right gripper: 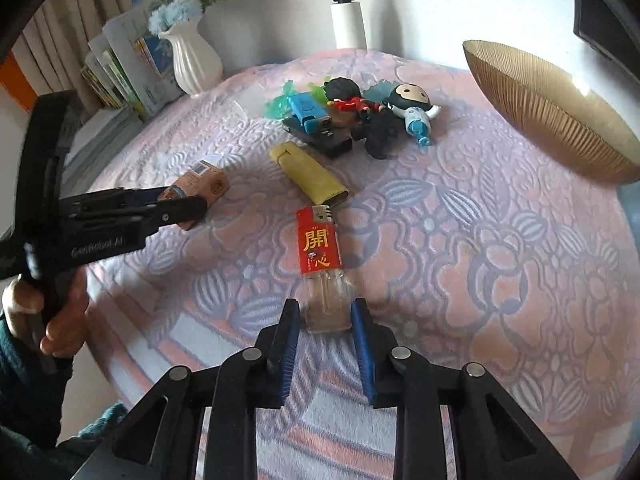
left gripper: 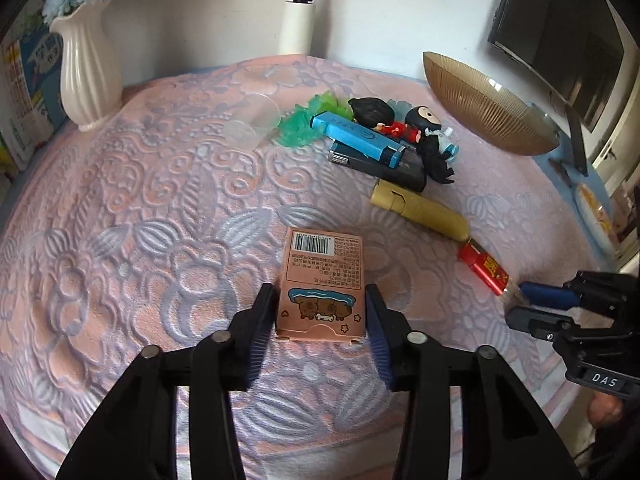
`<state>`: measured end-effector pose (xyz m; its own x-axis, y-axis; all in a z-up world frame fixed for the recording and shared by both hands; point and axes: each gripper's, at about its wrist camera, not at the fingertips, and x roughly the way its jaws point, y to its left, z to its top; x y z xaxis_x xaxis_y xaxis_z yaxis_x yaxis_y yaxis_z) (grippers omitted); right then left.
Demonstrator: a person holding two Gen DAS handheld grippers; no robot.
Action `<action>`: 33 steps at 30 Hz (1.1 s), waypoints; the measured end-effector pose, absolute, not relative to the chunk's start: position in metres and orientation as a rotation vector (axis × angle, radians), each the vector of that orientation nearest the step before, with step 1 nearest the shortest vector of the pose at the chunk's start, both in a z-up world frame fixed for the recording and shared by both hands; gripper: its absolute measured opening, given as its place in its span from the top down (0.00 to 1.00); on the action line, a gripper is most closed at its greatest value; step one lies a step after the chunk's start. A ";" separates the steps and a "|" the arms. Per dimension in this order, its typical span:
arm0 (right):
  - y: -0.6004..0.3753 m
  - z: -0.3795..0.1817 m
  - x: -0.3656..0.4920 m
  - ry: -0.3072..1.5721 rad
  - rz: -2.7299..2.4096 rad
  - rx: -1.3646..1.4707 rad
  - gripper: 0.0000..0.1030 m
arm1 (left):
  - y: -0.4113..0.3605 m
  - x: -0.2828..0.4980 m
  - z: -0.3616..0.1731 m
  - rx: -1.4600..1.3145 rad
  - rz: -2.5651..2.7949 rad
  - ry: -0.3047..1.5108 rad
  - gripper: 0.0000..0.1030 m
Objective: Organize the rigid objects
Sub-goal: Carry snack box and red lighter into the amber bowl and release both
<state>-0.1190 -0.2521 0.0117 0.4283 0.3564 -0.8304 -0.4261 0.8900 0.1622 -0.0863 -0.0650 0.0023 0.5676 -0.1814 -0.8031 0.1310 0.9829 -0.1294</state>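
Observation:
My left gripper (left gripper: 320,300) is shut on a small pink cardboard box (left gripper: 323,280) with a barcode, resting on the cloth; it also shows in the right wrist view (right gripper: 204,186). My right gripper (right gripper: 325,312) is closed around the clear end of a red lighter (right gripper: 320,250), which also shows in the left wrist view (left gripper: 482,266). A yellow lighter (right gripper: 310,174) lies just beyond it. Farther back a blue lighter (right gripper: 308,112) lies on a black lighter (right gripper: 320,136), beside two dolls (right gripper: 408,108) and green plastic pieces (left gripper: 308,120).
A brown ribbed glass bowl (right gripper: 548,120) stands at the right. A white vase (left gripper: 86,76) with flowers stands at the back left beside books. A clear plastic cup (left gripper: 254,124) lies on its side. A white pole (left gripper: 298,12) rises behind the pink patterned table cloth (left gripper: 160,200).

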 end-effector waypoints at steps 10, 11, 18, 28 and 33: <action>-0.219 0.012 -0.122 0.931 0.464 -0.238 0.78 | -0.091 -0.090 0.004 0.044 -0.142 0.923 0.64; -0.221 0.014 -0.121 0.927 0.487 -0.209 0.78 | -0.094 -0.091 0.010 0.039 -0.163 0.904 0.64; -0.280 0.072 -0.118 0.784 0.427 -0.075 0.79 | -0.123 -0.081 0.067 0.028 -0.281 0.772 0.64; -0.410 0.135 -0.039 0.772 0.019 0.087 0.79 | -0.229 0.021 0.124 -0.006 -0.474 0.684 0.64; -0.440 0.122 0.003 0.886 -0.033 0.134 0.79 | -0.270 0.044 0.099 0.035 -0.513 0.742 0.64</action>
<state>0.0026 -0.4402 0.1220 0.6324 0.0274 -0.7742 0.0841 0.9911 0.1037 0.0444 -0.2704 0.0990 0.6199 -0.4339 -0.6538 0.4579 0.8766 -0.1476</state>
